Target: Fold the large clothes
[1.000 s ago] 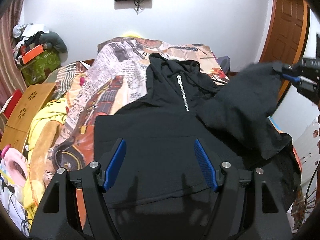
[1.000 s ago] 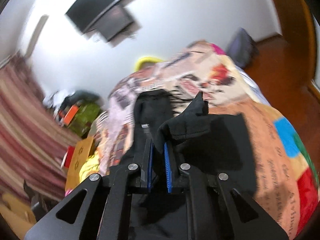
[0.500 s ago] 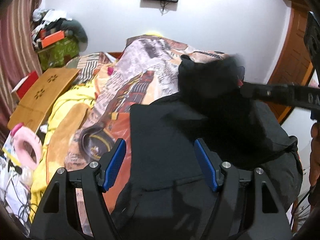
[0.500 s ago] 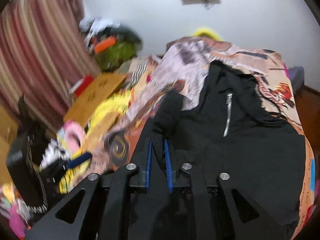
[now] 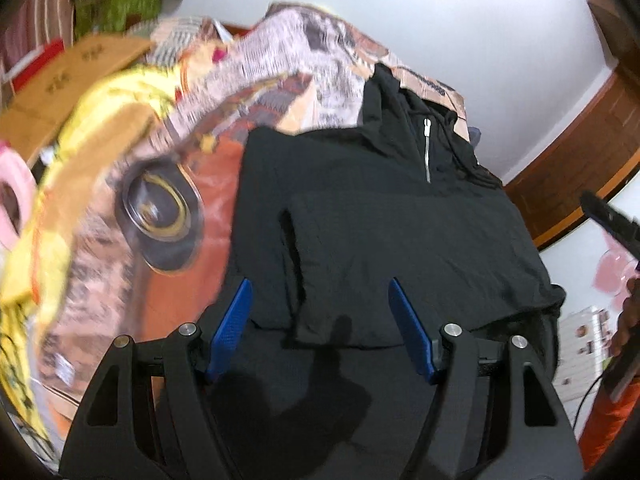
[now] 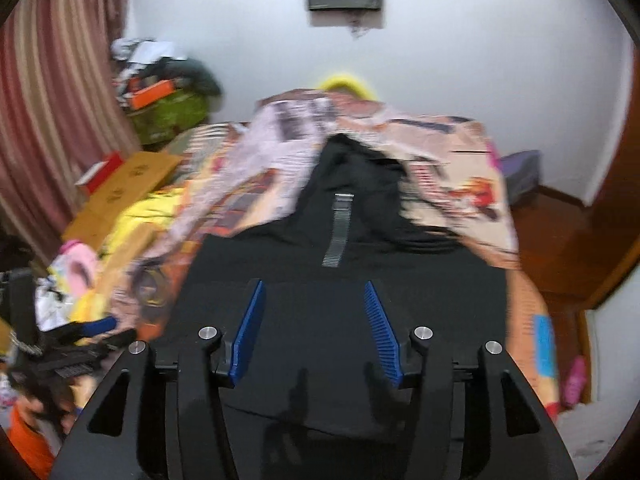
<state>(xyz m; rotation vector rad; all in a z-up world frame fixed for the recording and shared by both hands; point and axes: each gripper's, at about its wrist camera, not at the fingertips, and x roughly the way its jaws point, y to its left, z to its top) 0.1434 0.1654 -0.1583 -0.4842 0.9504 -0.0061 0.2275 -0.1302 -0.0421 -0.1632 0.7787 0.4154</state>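
A black zip hoodie (image 5: pixel 400 232) lies flat on the patterned bed cover, hood at the far end. Its sleeve (image 5: pixel 400 264) lies folded across the body. The silver zipper (image 5: pixel 427 152) shows near the collar. My left gripper (image 5: pixel 320 320) is open and empty above the hoodie's near hem. My right gripper (image 6: pixel 314 320) is open and empty above the hoodie (image 6: pixel 344 312), with the zipper (image 6: pixel 338 232) straight ahead. The right gripper's body shows at the right edge of the left wrist view (image 5: pixel 612 224).
The printed bed cover (image 5: pixel 168 200) spreads to the left, with a yellow blanket (image 6: pixel 136 216) and cardboard boxes (image 6: pixel 132 176) beyond. A striped curtain (image 6: pixel 48 120) hangs at left. A wooden door frame (image 5: pixel 580 152) and floor lie to the right.
My right gripper has let go of the sleeve, which now lies across the hoodie's body, and has opened and drawn back. My left gripper stayed open and swung slightly right.
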